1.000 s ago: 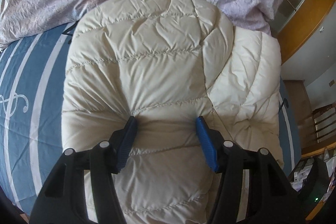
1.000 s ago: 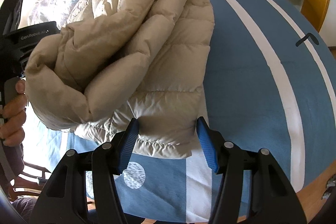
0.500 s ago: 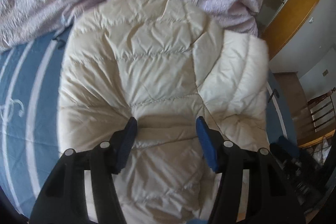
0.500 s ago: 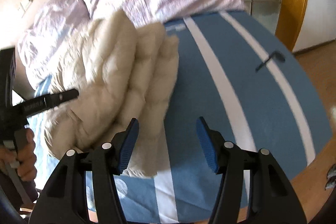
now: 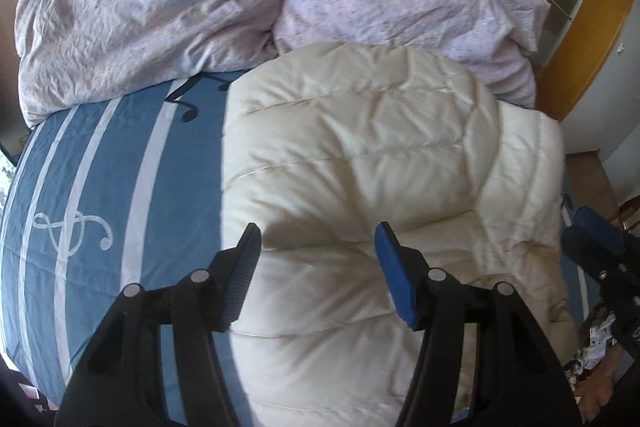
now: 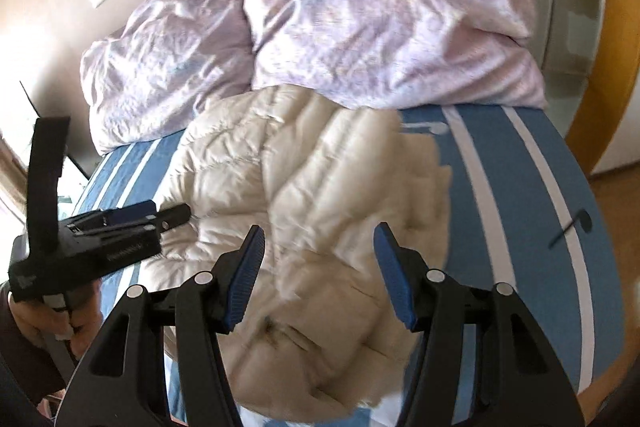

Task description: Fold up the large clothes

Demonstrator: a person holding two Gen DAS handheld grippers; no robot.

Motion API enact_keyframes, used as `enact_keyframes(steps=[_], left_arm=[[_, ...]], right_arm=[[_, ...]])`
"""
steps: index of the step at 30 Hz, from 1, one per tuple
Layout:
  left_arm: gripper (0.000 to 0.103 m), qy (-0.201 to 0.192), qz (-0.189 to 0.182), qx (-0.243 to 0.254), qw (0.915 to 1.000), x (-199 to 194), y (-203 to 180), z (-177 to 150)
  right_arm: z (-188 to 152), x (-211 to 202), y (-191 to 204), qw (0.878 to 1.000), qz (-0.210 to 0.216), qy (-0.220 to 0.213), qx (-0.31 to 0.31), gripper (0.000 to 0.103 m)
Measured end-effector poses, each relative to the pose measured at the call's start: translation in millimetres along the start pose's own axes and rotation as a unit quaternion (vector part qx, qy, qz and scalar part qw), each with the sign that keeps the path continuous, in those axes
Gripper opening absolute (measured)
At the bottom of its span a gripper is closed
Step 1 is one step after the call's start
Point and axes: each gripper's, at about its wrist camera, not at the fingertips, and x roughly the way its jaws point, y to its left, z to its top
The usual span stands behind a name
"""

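A cream quilted puffer jacket lies folded in a thick bundle on the blue striped bed cover. My left gripper hovers just over its near part, jaws apart and empty. In the right wrist view the same jacket lies below my right gripper, which is open and clear of the fabric. There the left gripper shows from the side at the jacket's left edge, held by a hand. The right gripper peeks in at the right edge of the left wrist view.
Two crumpled lilac pillows fill the head of the bed, touching the jacket's far edge. A wooden wardrobe frame stands to the right. The bed's right side shows bare striped cover, with wooden floor beyond it.
The right gripper rose and drew back from the jacket's near edge. The left gripper lifted off the dented fabric and shifted left. The bunched jacket now lies flatter on the bed.
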Motion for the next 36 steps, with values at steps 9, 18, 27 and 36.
enact_keyframes(steps=[9, 18, 27, 36], left_arm=[[0.060, 0.016, 0.006, -0.007, 0.9998, 12.7, 17.4, 3.0], [0.061, 0.016, -0.003, 0.010, 0.9998, 19.5, 7.9, 6.0], [0.065, 0.015, -0.011, 0.028, 0.9994, 25.7, -0.6, 9.4], [0.068, 0.011, -0.012, 0.043, 0.9989, 31.1, -8.5, 11.6]], right_arm=[[17.6, 29.8, 30.5, 0.999, 0.003, 0.019, -0.027, 0.059], [19.5, 68.0, 9.8, 0.997, -0.047, 0.059, -0.007, 0.056], [-0.8, 82.5, -18.9, 0.994, -0.068, 0.081, 0.031, 0.052], [-13.4, 90.4, -39.2, 0.991, -0.067, 0.091, 0.068, 0.052]])
